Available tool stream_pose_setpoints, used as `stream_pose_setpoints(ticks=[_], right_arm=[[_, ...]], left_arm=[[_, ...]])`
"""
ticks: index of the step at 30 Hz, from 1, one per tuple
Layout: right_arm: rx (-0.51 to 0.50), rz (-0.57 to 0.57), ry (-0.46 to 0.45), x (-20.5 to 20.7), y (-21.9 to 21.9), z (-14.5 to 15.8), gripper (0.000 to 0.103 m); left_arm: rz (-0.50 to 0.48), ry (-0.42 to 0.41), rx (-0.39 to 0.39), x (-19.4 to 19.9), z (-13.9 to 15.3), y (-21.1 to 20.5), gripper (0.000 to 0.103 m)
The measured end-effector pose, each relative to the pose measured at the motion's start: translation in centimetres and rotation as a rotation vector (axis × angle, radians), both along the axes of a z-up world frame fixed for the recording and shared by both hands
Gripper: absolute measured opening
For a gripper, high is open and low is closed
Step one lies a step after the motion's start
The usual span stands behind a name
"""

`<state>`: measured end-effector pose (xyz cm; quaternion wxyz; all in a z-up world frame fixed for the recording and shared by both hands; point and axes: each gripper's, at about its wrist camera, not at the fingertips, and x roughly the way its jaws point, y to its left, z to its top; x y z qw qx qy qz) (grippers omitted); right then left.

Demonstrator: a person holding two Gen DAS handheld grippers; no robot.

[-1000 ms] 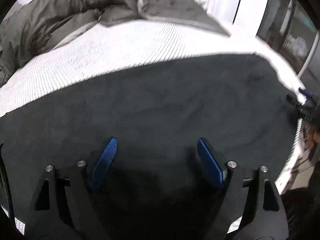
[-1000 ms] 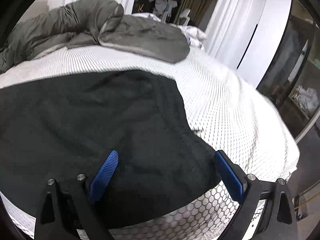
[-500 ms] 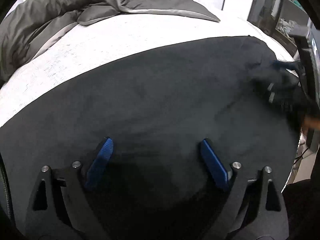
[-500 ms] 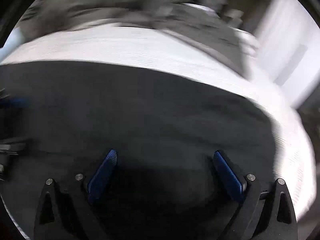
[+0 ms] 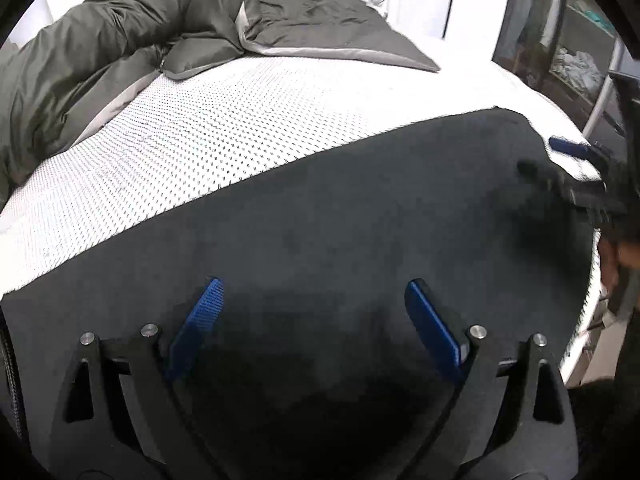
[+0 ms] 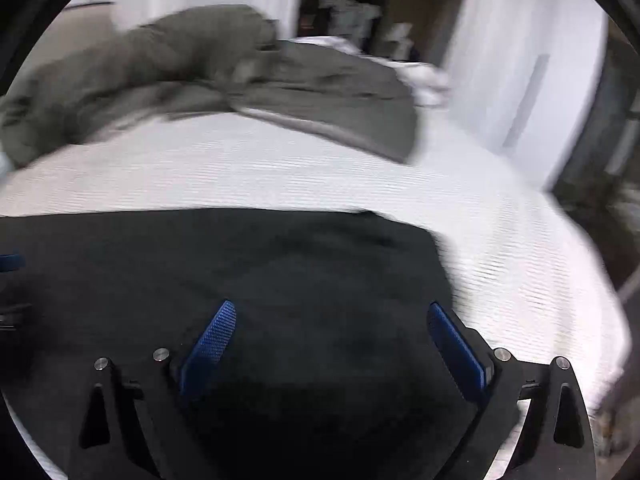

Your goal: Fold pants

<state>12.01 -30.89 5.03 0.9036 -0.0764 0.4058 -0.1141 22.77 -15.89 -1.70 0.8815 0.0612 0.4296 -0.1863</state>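
Looking down over the bed, I see the white mesh-patterned mattress (image 5: 248, 128) filling the middle of both wrist views, with a grey duvet (image 5: 120, 40) bunched along the upper left of each frame. The black pants (image 5: 360, 220) lie flat across the lower half of the left wrist view, their long axis running from lower left to upper right, where one end reaches the mattress edge.

My left gripper (image 5: 312, 312) hangs over the cloth at the bottom centre; its jaws have just been opening and now stand wide apart, with nothing between the blue pads (image 5: 200, 320). My right gripper (image 6: 332, 332) sits bottom centre of its own blurred view, jaws also spread and empty, pants beneath it and bare mattress to its right. That same tool shows at the right edge of the left view, beside the pants' far end.

I judge the right hand nearer that end, so it would lead the next fold along the long axis.
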Motion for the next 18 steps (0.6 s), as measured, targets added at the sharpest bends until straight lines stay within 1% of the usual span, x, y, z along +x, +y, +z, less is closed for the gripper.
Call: stream_pose_setpoints(ticks=[2, 3, 4, 5, 6, 7, 8, 9, 10, 11, 12, 13, 14, 15, 16, 18], right_arm=[[0.078, 0.12, 0.072, 2.0, 2.4, -1.6, 0.098], [0.087, 0.165, 0.111, 2.8, 3.5, -2.6, 0.098], [0.066, 0.189, 0.17, 4.0, 4.4, -3.9, 0.098], [0.025, 0.194, 0.219, 4.7, 4.8, -5.3, 0.098], [-0.021, 0.209, 0.239, 5.0, 5.0, -6.2, 0.098], [-0.008, 0.211, 0.227, 5.0, 4.4, -6.0, 0.098], [-0.007, 0.182, 0.221, 4.9, 3.5, -5.6, 0.098], [-0.06, 0.11, 0.202, 4.6, 1.8, -5.3, 0.098], [-0.147, 0.008, 0.18, 4.3, -0.5, -5.1, 0.098], [-0.197, -0.062, 0.17, 4.6, -2.0, -5.2, 0.098], [-0.232, -0.162, 0.159, 4.3, -4.4, -5.2, 0.098], [-0.196, -0.225, 0.144, 3.9, -6.4, -5.0, 0.098], [-0.105, -0.241, 0.122, 3.5, -7.9, -4.7, 0.098], [-0.052, -0.241, 0.107, 2.9, -8.5, -4.5, 0.098], [-0.036, -0.236, 0.095, 2.6, -8.7, -4.2, 0.098], [-0.086, -0.225, 0.078, 2.2, -7.6, -3.5, 0.098]], left_arm=[[-0.002, 0.016, 0.011, 1.2, -0.7, -0.2, 0.091], [-0.005, 0.035, 0.049, 2.1, -1.5, -0.4, 0.091], [-0.005, 0.046, 0.071, 2.4, -2.0, -0.4, 0.091], [-0.003, 0.061, 0.091, 2.8, -2.6, -0.3, 0.091], [0.005, 0.073, 0.077, 3.1, -3.1, 0.2, 0.092], [0.012, 0.079, 0.049, 3.2, -3.2, 0.6, 0.092], [0.025, 0.088, 0.019, 3.5, -3.2, 1.4, 0.092], [0.038, 0.09, 0.014, 3.6, -3.2, 1.8, 0.092], [0.046, 0.089, 0.015, 3.7, -3.2, 2.2, 0.092], [0.056, 0.089, 0.014, 3.8, -3.3, 2.4, 0.092], [0.068, 0.091, 0.009, 3.9, -3.4, 2.8, 0.092], [0.083, 0.097, -0.001, 4.0, -3.4, 3.1, 0.092], [0.087, 0.099, -0.004, 4.1, -3.4, 3.2, 0.092], [0.093, 0.096, -0.001, 4.0, -3.3, 3.3, 0.092], [0.094, 0.093, 0.003, 4.5, -3.2, 3.5, 0.091], [0.103, 0.073, 0.018, 4.3, -2.5, 3.6, 0.091]])
